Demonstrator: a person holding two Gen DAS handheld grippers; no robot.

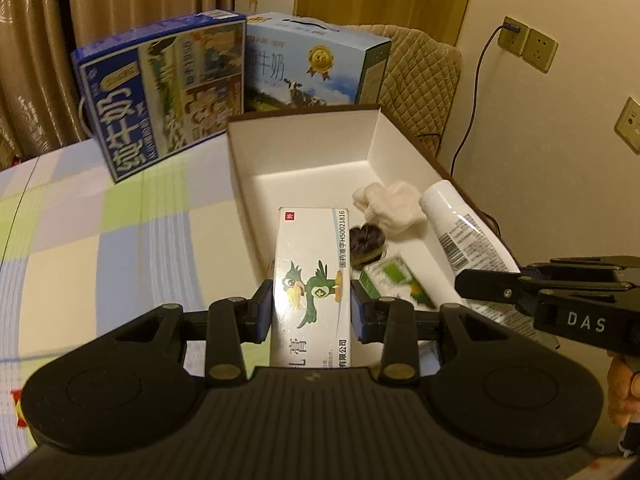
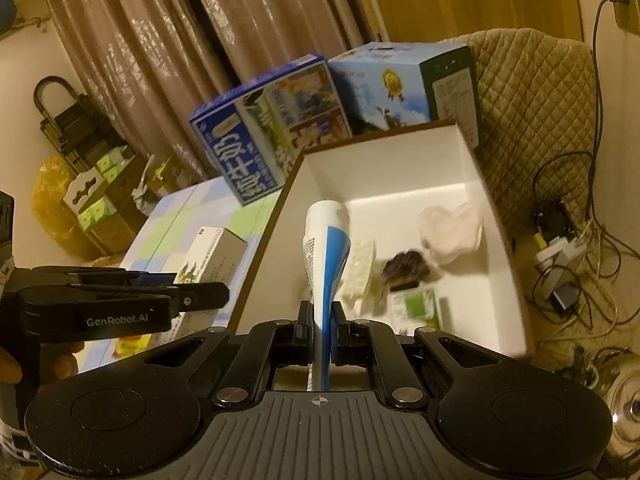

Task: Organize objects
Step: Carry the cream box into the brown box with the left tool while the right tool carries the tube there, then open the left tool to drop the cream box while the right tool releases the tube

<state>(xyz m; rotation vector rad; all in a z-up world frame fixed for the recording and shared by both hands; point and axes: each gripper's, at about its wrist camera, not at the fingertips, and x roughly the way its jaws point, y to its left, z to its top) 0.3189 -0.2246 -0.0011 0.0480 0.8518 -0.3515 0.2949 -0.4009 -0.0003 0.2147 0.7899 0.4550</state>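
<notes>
My left gripper (image 1: 312, 308) is shut on a white ointment carton (image 1: 310, 276) with a green bird print, held over the near left edge of an open white box (image 1: 304, 148). My right gripper (image 2: 322, 334) is shut on the flat end of a white and blue tube (image 2: 326, 252), whose cap points into the same box (image 2: 384, 168). In the left wrist view the tube (image 1: 460, 228) lies along the box's right side. Inside the box lie a white cotton wad (image 1: 390, 202), a dark round object (image 1: 366, 246) and a small green packet (image 1: 392, 280).
Two milk cartons stand behind the box, a dark blue one (image 1: 160, 92) and a light blue one (image 1: 316, 68). A checked cloth (image 1: 100, 248) covers the table. A quilted chair (image 2: 536, 120) and tangled cables (image 2: 568, 248) sit right of the box. Curtains hang behind.
</notes>
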